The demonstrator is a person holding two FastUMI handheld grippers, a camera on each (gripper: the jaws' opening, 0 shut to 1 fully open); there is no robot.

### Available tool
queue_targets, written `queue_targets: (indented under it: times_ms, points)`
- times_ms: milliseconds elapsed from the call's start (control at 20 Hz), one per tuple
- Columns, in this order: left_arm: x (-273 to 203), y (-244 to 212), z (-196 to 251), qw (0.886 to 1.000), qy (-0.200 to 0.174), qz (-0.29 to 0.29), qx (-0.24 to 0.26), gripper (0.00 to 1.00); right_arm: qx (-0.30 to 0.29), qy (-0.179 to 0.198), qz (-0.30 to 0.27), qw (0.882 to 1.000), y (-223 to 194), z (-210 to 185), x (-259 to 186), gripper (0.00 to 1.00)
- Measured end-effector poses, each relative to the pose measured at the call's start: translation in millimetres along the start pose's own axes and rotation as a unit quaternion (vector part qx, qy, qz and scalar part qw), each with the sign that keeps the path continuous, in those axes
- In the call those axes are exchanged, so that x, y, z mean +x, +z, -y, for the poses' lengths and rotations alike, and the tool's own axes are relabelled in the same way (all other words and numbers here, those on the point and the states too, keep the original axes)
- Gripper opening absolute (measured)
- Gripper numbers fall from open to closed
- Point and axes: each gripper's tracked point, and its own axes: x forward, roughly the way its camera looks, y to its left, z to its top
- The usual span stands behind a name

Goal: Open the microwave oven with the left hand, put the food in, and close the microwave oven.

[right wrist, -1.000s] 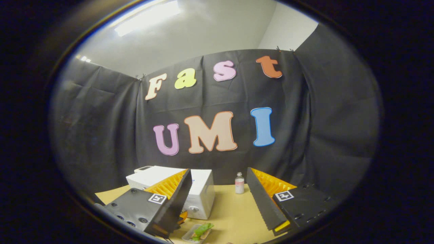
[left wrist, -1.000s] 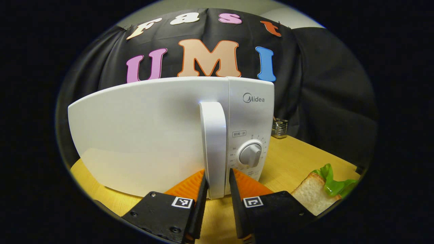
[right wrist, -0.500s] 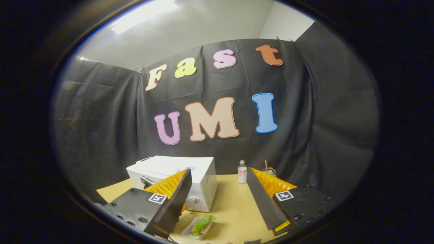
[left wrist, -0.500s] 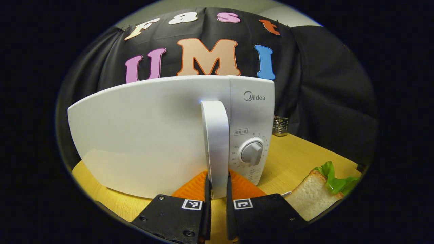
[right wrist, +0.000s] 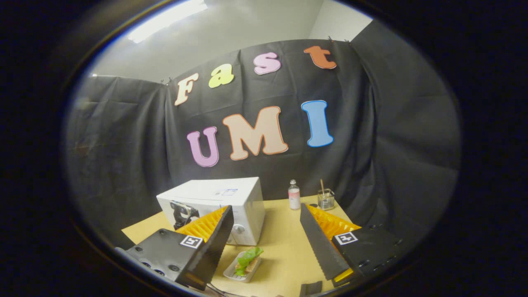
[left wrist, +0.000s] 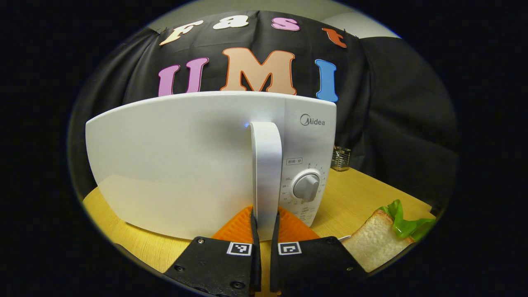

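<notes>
The left gripper [left wrist: 264, 231] is pinching the microwave [left wrist: 185, 165] door handle [left wrist: 266, 173] right ahead. The handle is looking hard and smooth. The sandwich [right wrist: 246, 260], below the wide-open right gripper [right wrist: 266, 243], is looking soft.

Bright, even light falls from a ceiling strip lamp [right wrist: 165, 18] seen in the right gripper view, where it blows out to white. The microwave oven [left wrist: 185, 161] door carries a soft sheen and a small blue glint above its handle [left wrist: 266, 173]. Fisheye bending curves straight lines near the rim. Both views are sharp; shadows on the tabletop [right wrist: 284, 247] are faint.
</notes>
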Motion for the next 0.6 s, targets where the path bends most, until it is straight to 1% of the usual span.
queue_targets:
  times_ms: [50, 100, 150, 200, 250, 300, 350, 400, 550, 600]
  points:
    - [-0.2, 1.2, -0.2, 1.000, 0.000, 0.005, 0.002, 0.09, 0.000, -0.005, -0.001, 1.000, -1.2, 4.3, -3.2, 0.91]
    - [-4.1, -2.7, -0.5, 1.000, 0.000, -0.002, 0.004, 0.09, 0.003, -0.009, -0.002, 1.000, -2.1, 7.3, -5.9, 0.99]
    - [-15.6, -9.5, 1.1, 1.000, -0.003, -0.004, -0.004, 0.09, 0.004, -0.014, -0.004, 1.000, -5.6, 11.7, -9.4, 0.99]
    - [-32.1, -2.3, 2.5, 1.000, -0.013, 0.019, 0.002, 0.10, 0.004, -0.018, -0.007, 1.000, -8.5, 15.6, -12.7, 0.99]
    - [-49.2, -5.2, 3.6, 0.999, -0.024, 0.023, 0.001, 0.09, 0.003, -0.021, -0.008, 1.000, -11.0, 18.6, -16.0, 0.91]
    - [-63.6, -11.1, 3.6, 0.999, -0.036, 0.029, -0.001, 0.08, 0.001, -0.024, -0.007, 1.000, -12.0, 20.8, -18.0, 0.91]
    - [-76.4, -11.8, 3.6, 0.998, -0.045, 0.040, -0.001, 0.09, 0.001, -0.027, -0.005, 1.000, -13.7, 22.5, -19.2, 0.99]
    - [-88.5, -16.7, 0.6, 0.998, -0.052, 0.034, -0.001, 0.11, 0.001, -0.028, -0.004, 1.000, -15.6, 22.3, -19.6, 0.91]
    - [-118.6, -23.1, -6.1, 0.998, -0.057, 0.027, 0.004, 0.13, 0.009, -0.016, -0.007, 1.000, -22.6, 13.6, -19.4, 0.91]
    - [-126.9, -23.7, -9.1, 0.998, -0.058, 0.027, 0.006, 0.15, 0.011, -0.012, -0.008, 1.000, -23.7, 10.4, -18.5, 0.99]
